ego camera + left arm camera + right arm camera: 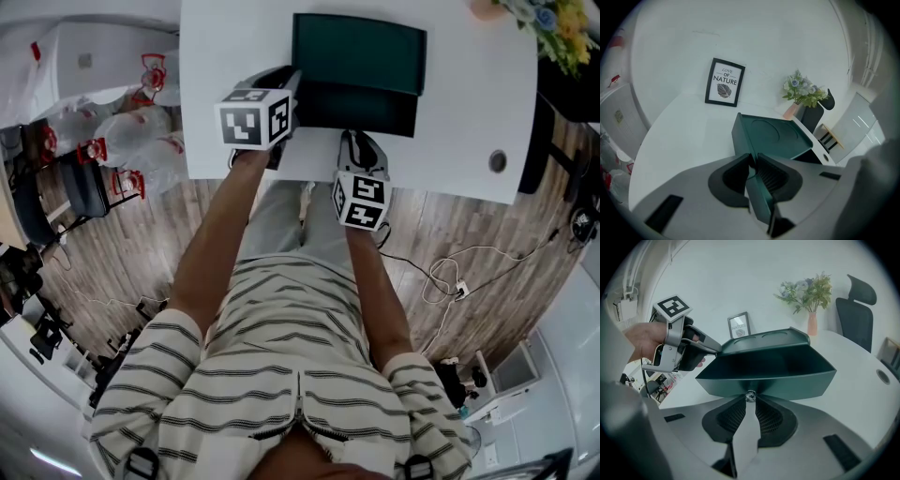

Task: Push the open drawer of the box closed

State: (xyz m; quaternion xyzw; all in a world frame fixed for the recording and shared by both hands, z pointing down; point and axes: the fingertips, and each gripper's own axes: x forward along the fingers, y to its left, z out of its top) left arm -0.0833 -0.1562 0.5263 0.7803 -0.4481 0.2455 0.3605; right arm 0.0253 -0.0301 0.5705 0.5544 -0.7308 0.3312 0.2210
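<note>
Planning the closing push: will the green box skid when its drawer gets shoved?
Likely, if unbraced: the box looks like thin, light plastic on a smooth white table. The left gripper grips its corner, probably to brace it. The drawer looks empty, so should push easily.

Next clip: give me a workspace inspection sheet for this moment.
Surface: white table, grommet hole at right.
Job's things: dark green box; its drawer stands open toward the person.
Clutter: framed print and flower vase at the far edge.
Grippers: left gripper shut on a green wall at the box's left front corner; right gripper shut on the drawer knob.
Cables: white cable loose on the floor.
Surroundings: wood floor, office chair.
</note>
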